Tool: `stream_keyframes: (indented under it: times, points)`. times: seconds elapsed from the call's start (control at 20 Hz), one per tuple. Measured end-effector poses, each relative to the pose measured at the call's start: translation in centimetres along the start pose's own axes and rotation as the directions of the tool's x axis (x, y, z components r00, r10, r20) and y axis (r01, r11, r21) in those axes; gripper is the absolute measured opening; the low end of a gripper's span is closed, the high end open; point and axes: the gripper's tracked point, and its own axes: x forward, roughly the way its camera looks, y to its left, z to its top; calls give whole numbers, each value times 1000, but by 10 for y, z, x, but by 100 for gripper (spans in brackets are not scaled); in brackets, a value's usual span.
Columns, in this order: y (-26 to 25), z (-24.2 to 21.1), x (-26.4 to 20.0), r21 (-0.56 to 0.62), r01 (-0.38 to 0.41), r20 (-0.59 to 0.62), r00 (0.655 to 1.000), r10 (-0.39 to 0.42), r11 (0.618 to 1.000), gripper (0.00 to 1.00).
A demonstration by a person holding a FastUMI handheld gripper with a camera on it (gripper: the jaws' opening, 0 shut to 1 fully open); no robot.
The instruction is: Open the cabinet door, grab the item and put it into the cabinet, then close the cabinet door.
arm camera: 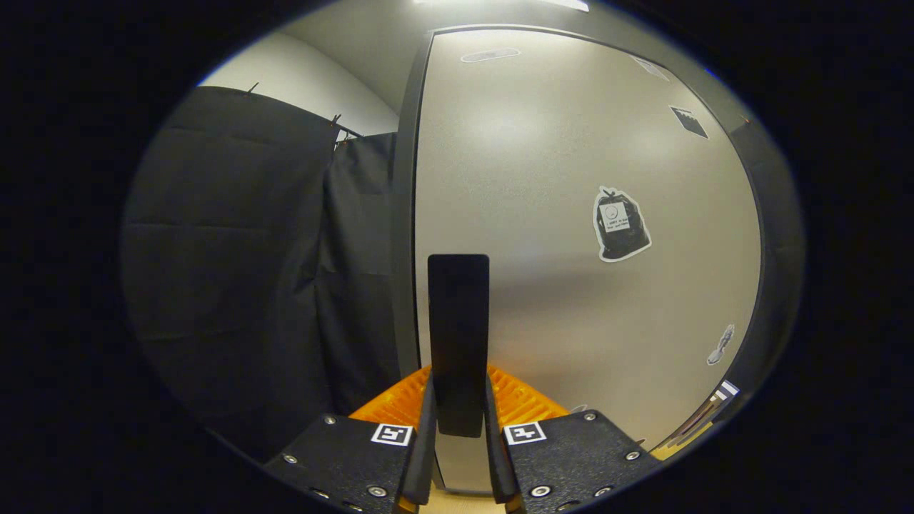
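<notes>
Black handle (458, 335) pinched between both jaws of gripper (459, 421), standing upright against grey cabinet door (571, 164), door shut.

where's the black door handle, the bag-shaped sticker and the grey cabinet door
tall black flat door handle (458, 321): gripper view, mid-bar, gripped between the fingers
black bag-shaped sticker with white outline (620, 225): gripper view, its middle
pale grey matte cabinet door (528, 143): gripper view, bare upper panel

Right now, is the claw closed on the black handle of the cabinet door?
Yes, the claw has both fingers pressed against the sides of the upright black handle on the grey cabinet door.
</notes>
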Motion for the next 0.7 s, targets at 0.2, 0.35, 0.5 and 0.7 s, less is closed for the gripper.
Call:
stream_keyframes:
  times: [0.2,0.35,0.5,0.7]
  points:
    - [0,0,-4,-15,-19,-20,1000,18,1000,24]
    - [2,0,-13,-17,-50,-27,998,49,999,24]
    - [4,1,-25,-17,-83,-34,996,82,996,24]
    - [5,1,-42,-9,-123,-37,992,123,992,24]
